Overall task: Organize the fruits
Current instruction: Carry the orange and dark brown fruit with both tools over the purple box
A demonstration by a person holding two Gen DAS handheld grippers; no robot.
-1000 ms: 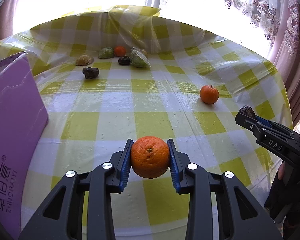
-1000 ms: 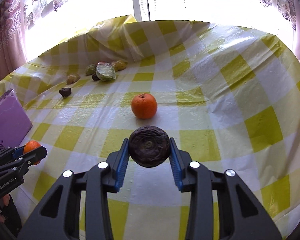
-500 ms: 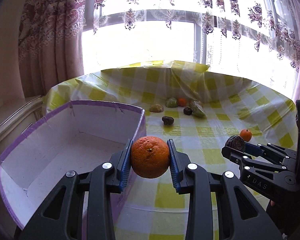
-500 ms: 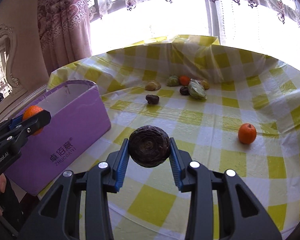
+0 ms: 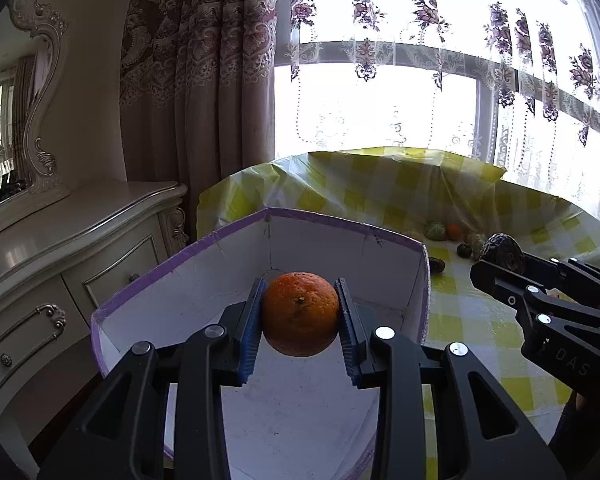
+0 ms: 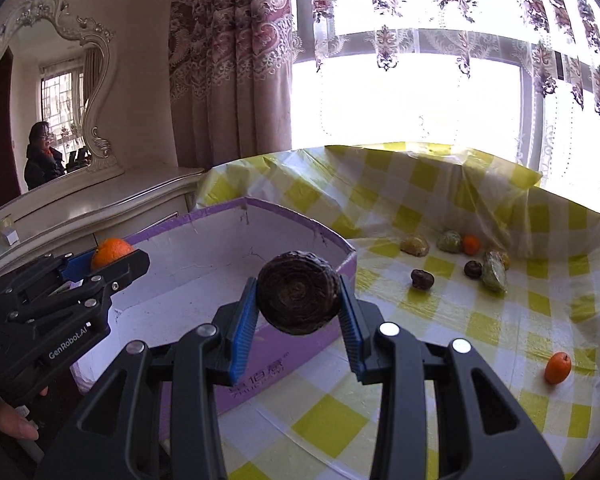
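My left gripper (image 5: pixel 300 316) is shut on an orange (image 5: pixel 300 314) and holds it over the open purple box (image 5: pixel 380 236) with its white inside. My right gripper (image 6: pixel 298 300) is shut on a dark brown round fruit (image 6: pixel 298 298) and holds it above the box's near right wall (image 6: pixel 276 344). In the right wrist view the left gripper (image 6: pixel 112 258) with the orange (image 6: pixel 110 252) hangs over the box's left side. In the left wrist view the right gripper (image 5: pixel 496 258) holds the dark fruit (image 5: pixel 502 252) to the right of the box.
Several fruits lie at the back of the yellow checked table (image 6: pixel 460 304): a small orange (image 6: pixel 471 244), a green one (image 6: pixel 449 241), dark ones (image 6: pixel 422 279). A lone orange (image 6: pixel 558 367) sits to the right. A cream dresser (image 5: pixel 60 248) and mirror stand left of the box.
Both grippers have swung left from over the table to the purple box, still holding their fruits. The left one now hangs over the box's inside.
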